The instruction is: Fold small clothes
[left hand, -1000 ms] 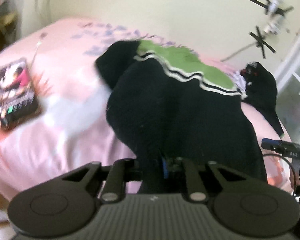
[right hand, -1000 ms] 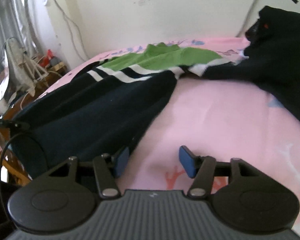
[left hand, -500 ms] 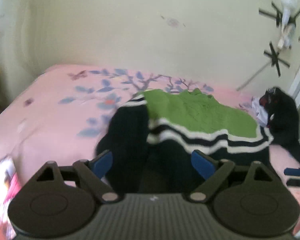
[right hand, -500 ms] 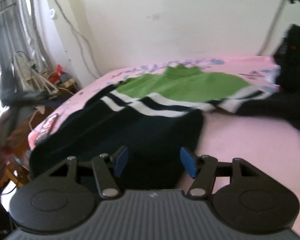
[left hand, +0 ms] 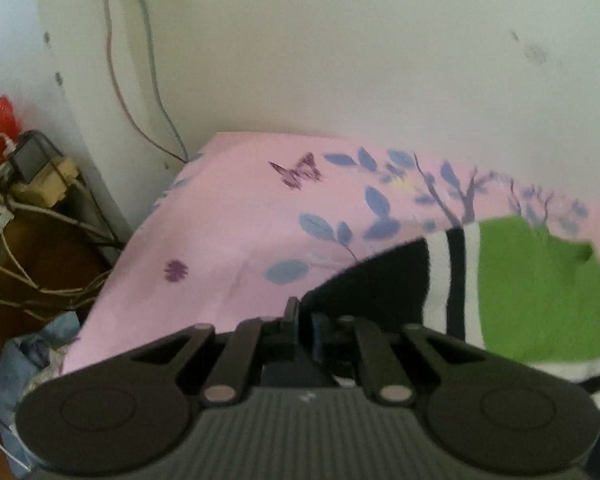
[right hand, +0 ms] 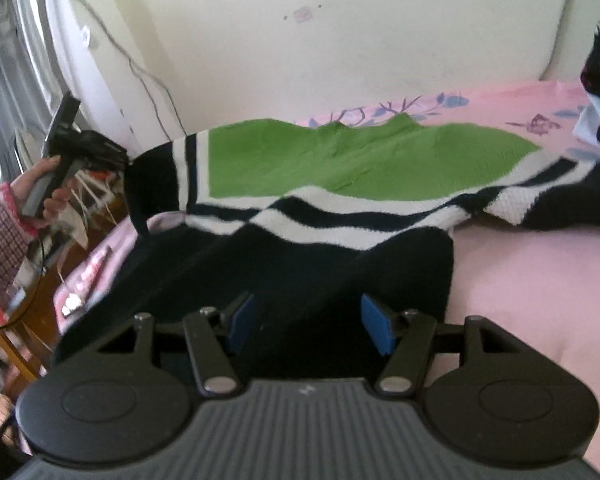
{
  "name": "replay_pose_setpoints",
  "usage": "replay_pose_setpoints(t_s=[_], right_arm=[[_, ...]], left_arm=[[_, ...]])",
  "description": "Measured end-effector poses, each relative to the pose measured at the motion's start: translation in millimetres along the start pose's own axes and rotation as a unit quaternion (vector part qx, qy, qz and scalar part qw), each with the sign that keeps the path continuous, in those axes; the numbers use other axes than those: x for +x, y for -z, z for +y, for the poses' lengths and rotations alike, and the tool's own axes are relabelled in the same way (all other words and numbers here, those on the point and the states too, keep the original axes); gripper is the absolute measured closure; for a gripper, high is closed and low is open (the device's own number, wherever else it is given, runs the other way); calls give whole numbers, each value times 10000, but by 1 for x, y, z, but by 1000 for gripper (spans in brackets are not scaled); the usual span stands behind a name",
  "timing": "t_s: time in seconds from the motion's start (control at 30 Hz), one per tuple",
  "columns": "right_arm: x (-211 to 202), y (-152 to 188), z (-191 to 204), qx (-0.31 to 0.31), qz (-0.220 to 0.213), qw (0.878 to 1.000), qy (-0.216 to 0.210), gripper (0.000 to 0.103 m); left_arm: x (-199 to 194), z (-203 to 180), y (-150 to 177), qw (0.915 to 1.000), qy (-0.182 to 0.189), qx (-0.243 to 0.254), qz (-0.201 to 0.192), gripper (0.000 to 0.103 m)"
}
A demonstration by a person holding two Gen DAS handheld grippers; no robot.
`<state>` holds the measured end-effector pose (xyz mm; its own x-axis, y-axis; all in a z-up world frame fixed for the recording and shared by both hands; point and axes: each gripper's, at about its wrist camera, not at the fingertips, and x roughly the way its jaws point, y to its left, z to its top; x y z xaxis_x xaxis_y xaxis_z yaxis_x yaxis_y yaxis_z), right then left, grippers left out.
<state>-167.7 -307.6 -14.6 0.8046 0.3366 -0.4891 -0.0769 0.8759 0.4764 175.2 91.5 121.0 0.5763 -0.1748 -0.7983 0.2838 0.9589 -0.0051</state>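
We see the sweater (right hand: pixel 340 184), green with white and navy stripes, spread on the pink floral bed sheet (left hand: pixel 236 232). Our left gripper (left hand: pixel 305 330) has its fingers pressed together on the navy sleeve (left hand: pixel 372 280), lifting it at the bed's left edge. Our right gripper (right hand: pixel 308 326) holds its blue-padded fingers (right hand: pixel 376 330) spread over the navy lower body.

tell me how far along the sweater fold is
Early. Done: the sweater lies spread on the bed, green top toward the wall. In hand: the left claw is shut on the left sleeve, holding it up off the bed; the right claw is open over the dark hem. Left: fold in both sleeves, then the body; no fold shows yet.
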Motion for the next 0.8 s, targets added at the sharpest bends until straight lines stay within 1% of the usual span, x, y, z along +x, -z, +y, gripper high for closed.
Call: replay_pose_setpoints(t_s=[0.03, 0.07, 0.13, 0.2, 0.23, 0.3, 0.37, 0.43, 0.53, 0.57, 0.67, 0.73, 0.77, 0.8], right_arm=[[1, -1, -1, 24, -16, 10000, -23, 47], [2, -1, -2, 30, -38, 10000, -38, 47], [4, -1, -3, 52, -68, 9999, -60, 47], [4, -4, 0, 20, -80, 9999, -85, 43], [4, -8, 2, -29, -112, 9998, -175, 43], [8, -23, 13, -230, -154, 9984, -490, 43], [22, -45, 33, -553, -154, 9953, -784, 42], [47, -66, 59, -882, -129, 9888, -1196, 40], [97, -88, 96, -1075, -73, 9778, -1798, 34], [117, -92, 108, -1149, -53, 9746, -1922, 31], [174, -100, 139, -1190, 99, 9712, -2062, 31], [203, -98, 153, -1153, 219, 9718, -2043, 42], [214, -98, 156, -1066, 393, 9705, -2127, 78], [220, -97, 155, -906, 622, 9685, -2236, 96]], left_arm=[[-5, 0, -5, 9999, 115, -37, 43, 97], [-10, -4, -9, 9998, 200, 30, 90, 97], [-19, -23, -16, 9989, 339, 264, 176, 97], [-29, -44, -20, 9966, 654, 431, 257, 97], [-34, -58, -23, 9950, 800, 538, 253, 97], [-43, -86, -27, 9913, 1032, 801, 171, 97], [-49, -109, -31, 9882, 1137, 1025, 99, 97], [-52, -127, -33, 9864, 1132, 1188, 78, 97], [-54, -141, -33, 9866, 1042, 1251, 132, 97], [-54, -142, -32, 9870, 1012, 1242, 151, 97], [-53, -137, -33, 9887, 962, 1132, 195, 97], [-55, -132, -34, 9897, 946, 1049, 212, 97], [-56, -130, -34, 9901, 936, 1021, 220, 96], [-58, -128, -34, 9904, 908, 1015, 216, 94]])
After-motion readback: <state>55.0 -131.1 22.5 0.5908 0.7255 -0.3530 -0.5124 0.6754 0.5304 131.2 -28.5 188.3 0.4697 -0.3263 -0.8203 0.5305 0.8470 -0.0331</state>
